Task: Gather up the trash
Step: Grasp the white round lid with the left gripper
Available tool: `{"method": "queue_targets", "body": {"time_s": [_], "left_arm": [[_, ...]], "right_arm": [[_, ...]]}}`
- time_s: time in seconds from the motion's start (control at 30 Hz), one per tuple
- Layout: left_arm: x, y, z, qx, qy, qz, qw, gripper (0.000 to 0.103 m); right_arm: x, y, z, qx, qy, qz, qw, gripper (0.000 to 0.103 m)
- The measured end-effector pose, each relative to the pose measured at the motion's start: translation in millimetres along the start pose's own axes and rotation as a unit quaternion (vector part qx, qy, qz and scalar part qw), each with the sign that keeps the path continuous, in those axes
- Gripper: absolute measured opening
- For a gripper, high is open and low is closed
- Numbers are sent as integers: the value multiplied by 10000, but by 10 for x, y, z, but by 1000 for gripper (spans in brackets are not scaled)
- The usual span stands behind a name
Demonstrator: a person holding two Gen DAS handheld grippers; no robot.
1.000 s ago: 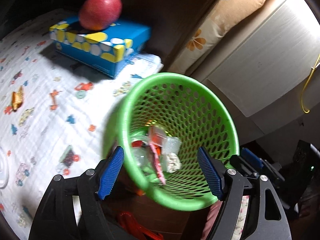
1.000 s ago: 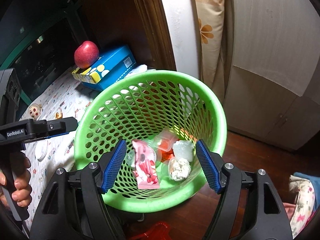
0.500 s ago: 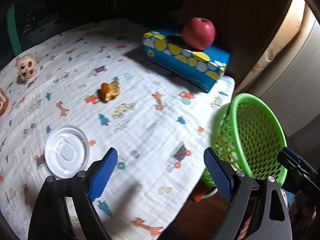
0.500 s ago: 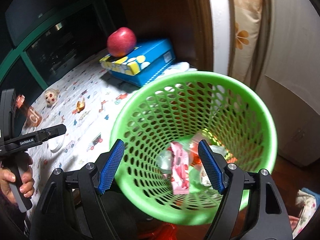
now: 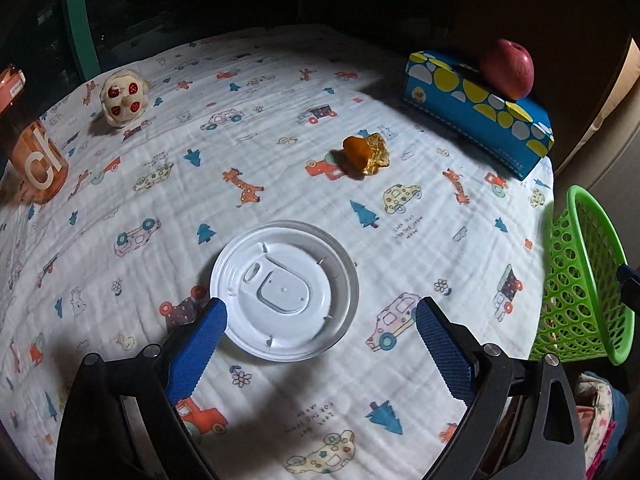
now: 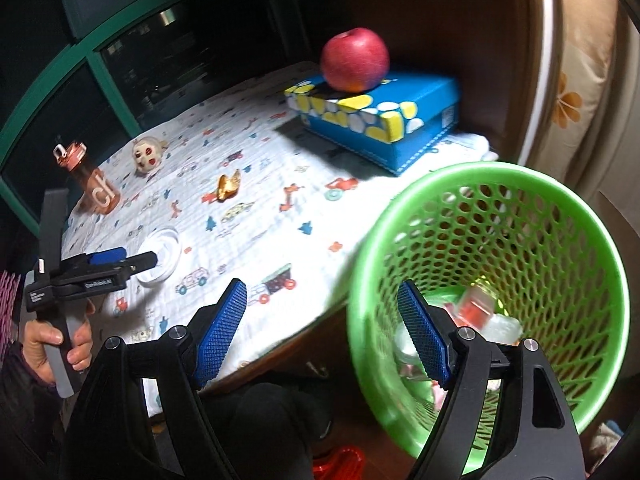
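Note:
A white plastic lid [image 5: 284, 290] lies flat on the patterned tablecloth [image 5: 280, 200]. My left gripper [image 5: 320, 344] is open and empty just above the lid's near edge; it also shows in the right wrist view [image 6: 124, 260], over the lid [image 6: 162, 254]. A crumpled orange-gold wrapper [image 5: 366, 154] lies farther back. A green mesh basket [image 6: 500, 280] with several pieces of trash inside stands off the table's right edge [image 5: 580, 280]. My right gripper [image 6: 320, 328] is open and empty, over the table edge beside the basket rim.
A blue dotted tissue box [image 5: 476, 112] with a red apple [image 5: 507, 68] on top sits at the far right. A small doll head [image 5: 120, 98] and an orange bottle [image 5: 34, 152] stand at the left. Dark window frames lie behind the table.
My left gripper swung from over the basket leftward across the table to above the white lid. My right gripper shifted left, from over the basket toward the table edge.

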State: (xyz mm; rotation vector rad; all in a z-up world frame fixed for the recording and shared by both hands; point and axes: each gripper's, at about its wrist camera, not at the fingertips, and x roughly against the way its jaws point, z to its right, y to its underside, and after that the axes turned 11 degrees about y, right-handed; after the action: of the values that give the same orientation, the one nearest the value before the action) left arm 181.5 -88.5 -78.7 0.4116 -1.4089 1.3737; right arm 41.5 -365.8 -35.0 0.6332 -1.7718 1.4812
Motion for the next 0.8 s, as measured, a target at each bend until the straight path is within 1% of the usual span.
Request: {"method": "queue_targets", "body": {"time_s": [0.37, 0.5, 0.7, 0.8], "left_arm": [[-203, 1, -108, -297, -77, -215, 9993, 93], [-237, 4, -124, -456, -133, -232, 9986, 93], [-234, -19, -194, -404, -143, -210, 9989, 94], [-270, -2, -203, -488, -154, -275, 9983, 94]], "right_arm": [[-161, -74, -330, 218, -154, -122, 9996, 77], [-239, -101, -411, 274, -179, -180, 9993, 77], [-328, -137, -527, 368, -234, -240, 9988, 77], [-360, -152, -574, 403, -263, -255, 9985, 77]]}}
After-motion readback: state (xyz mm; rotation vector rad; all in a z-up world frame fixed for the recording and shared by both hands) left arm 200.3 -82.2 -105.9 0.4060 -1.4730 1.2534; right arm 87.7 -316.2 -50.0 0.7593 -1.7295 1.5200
